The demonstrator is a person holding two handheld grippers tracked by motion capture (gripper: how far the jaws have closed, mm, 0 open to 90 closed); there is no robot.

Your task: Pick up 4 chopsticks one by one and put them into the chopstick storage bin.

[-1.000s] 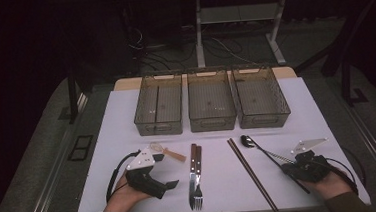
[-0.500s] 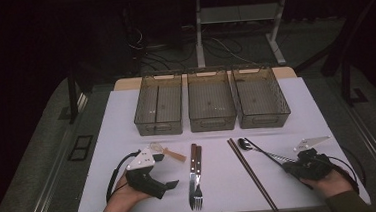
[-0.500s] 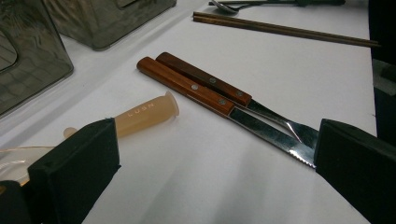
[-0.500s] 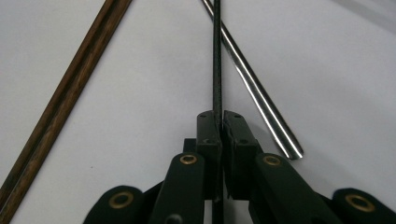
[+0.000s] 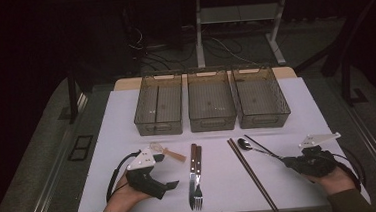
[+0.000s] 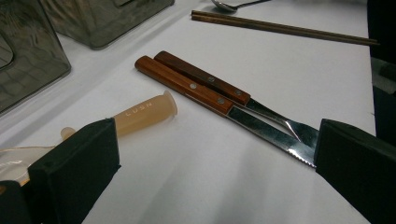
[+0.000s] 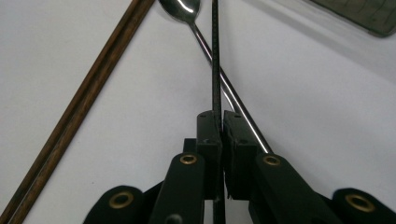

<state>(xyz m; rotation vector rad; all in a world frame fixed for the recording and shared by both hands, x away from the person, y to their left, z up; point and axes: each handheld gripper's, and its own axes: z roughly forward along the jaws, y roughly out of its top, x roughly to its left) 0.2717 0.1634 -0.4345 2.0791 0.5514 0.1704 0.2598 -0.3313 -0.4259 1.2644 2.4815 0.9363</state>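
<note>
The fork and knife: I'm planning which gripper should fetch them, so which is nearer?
Left. The left gripper lies just beside the fork and knife; the right gripper is beyond the chopsticks.

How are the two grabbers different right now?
The left gripper has its jaws spread wide apart, while the right gripper has its jaws squeezed together. The left gripper holds nothing, but the right gripper clamps a thin black stick. The left gripper points at the knife; the right gripper points at the spoon. Both have black jaws, and each sits in a hand.
</note>
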